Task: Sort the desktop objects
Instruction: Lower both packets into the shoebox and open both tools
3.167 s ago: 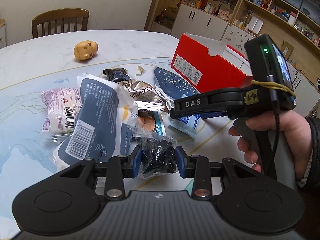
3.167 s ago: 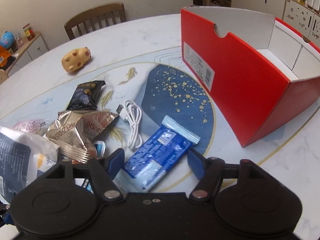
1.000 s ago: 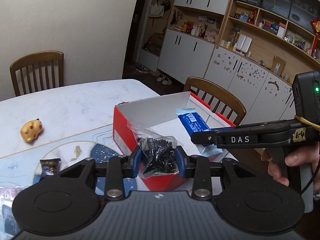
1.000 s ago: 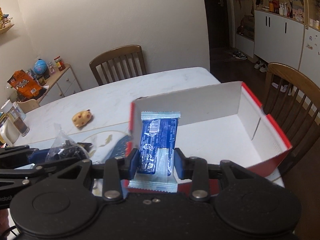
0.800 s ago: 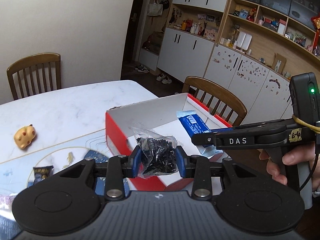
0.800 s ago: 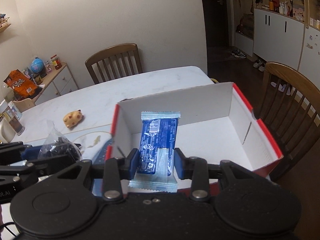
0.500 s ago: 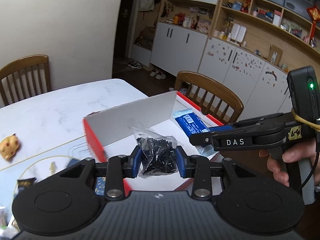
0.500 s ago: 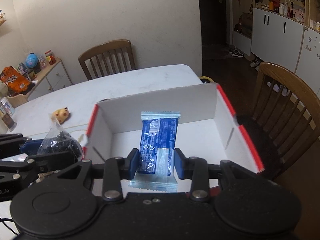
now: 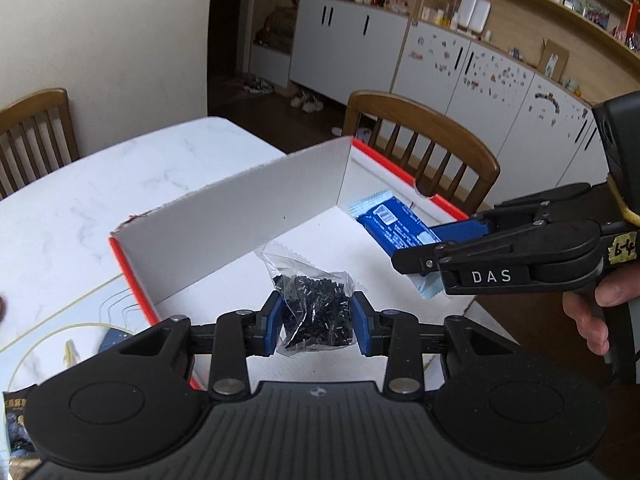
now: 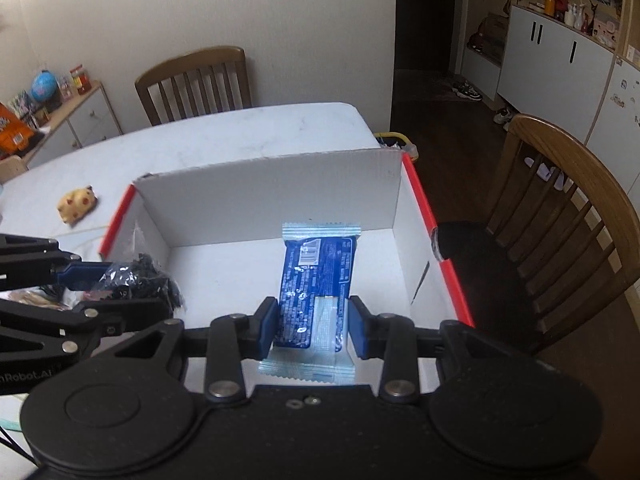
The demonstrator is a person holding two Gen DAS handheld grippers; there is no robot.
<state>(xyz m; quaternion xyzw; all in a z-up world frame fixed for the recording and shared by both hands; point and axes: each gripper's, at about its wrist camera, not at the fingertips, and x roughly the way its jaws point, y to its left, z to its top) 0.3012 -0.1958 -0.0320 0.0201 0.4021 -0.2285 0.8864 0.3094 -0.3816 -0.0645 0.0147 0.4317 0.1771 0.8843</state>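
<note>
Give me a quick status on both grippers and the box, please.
Left gripper shut on bag of black bits, right gripper shut on blue packet. Both over red box. Nothing in the way.

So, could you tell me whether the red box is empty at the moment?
Empty: the box shows only a bare white floor. The blue packet and the bag of black bits hang above it, clamped in the grippers.

A: What can be read here?
B: "DAS" in white letters on the side of the black two-finger right gripper [image 9: 416, 258], and a handwritten "6-4" on the small yellow paper tag [image 9: 622, 245] stuck to it.
A: Anything on the blue foil snack packet [image 10: 316, 280]?
B: A barcode and fine print, too small to read.
</note>
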